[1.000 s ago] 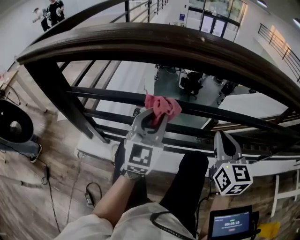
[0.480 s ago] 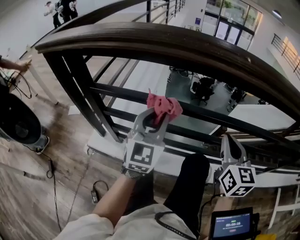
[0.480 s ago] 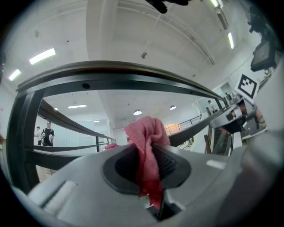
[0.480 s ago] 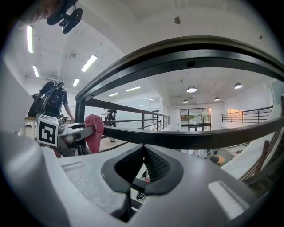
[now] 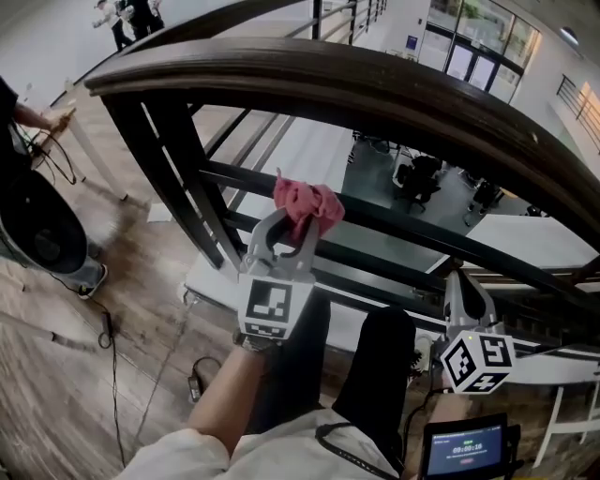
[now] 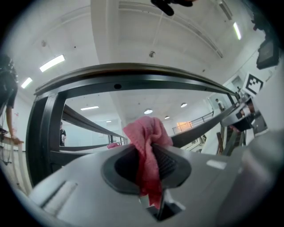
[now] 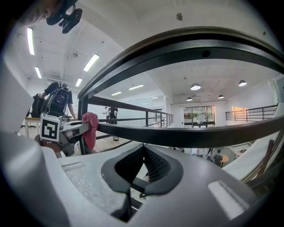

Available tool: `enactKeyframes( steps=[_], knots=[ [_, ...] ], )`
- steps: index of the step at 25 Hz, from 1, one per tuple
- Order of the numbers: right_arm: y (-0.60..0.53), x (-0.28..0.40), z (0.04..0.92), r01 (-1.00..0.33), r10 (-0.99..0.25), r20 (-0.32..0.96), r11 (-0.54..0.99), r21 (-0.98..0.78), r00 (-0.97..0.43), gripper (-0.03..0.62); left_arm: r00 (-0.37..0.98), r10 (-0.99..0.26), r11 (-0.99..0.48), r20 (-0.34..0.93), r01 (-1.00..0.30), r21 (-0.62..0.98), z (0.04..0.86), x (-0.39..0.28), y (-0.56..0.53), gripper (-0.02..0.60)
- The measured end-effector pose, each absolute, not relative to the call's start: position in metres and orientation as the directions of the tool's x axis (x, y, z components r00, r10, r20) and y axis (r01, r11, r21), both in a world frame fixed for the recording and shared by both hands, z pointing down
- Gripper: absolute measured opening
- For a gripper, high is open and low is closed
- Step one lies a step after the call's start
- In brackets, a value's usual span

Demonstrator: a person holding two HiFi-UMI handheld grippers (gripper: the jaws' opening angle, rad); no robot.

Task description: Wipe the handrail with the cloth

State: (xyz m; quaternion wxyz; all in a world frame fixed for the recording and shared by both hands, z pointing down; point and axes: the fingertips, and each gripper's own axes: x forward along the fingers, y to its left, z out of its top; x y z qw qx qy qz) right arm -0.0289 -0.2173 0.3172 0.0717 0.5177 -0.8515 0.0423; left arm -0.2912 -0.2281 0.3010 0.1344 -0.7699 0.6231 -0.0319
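Observation:
A wide dark wooden handrail (image 5: pixel 375 89) arcs across the top of the head view, above black metal bars (image 5: pixel 412 225). My left gripper (image 5: pixel 286 220) is shut on a pink cloth (image 5: pixel 307 204), which bunches above the jaws just in front of the upper black bar and below the handrail. In the left gripper view the cloth (image 6: pixel 148 146) is pinched between the pads, with the handrail (image 6: pixel 133 75) overhead. My right gripper (image 5: pixel 466 291) hangs lower at the right, shut with nothing in it. Its own view shows the cloth (image 7: pixel 90 128) off to the left.
A thick black post (image 5: pixel 164 159) carries the railing at the left. Beyond the bars is an open drop to a lower floor with chairs (image 5: pixel 417 178). Cables (image 5: pixel 108 328) lie on the wooden floor, a black round device (image 5: pixel 33 234) stands at left, and people (image 5: pixel 131 14) stand far back.
My left gripper with the cloth has shifted slightly left and up along the black bar. The view has swung, bringing the post closer to centre. The right gripper stays low.

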Motion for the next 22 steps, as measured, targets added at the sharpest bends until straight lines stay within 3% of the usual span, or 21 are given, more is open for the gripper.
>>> enactKeyframes(
  steps=[15,22],
  knots=[
    [-0.222,-0.056,0.322,-0.866,-0.851,0.199,0.499,0.014,-0.487,0.003,0.076,-0.992,-0.051,-0.099,-0.971,-0.233,0.3,-0.364,-0.228,0.08],
    [-0.226,-0.064,0.329,-0.859,-0.84,0.215,0.512,0.016,-0.497,0.003,-0.053,-0.995,0.072,-0.082,-0.966,-0.246,0.303,-0.419,-0.228,0.08]
  ],
)
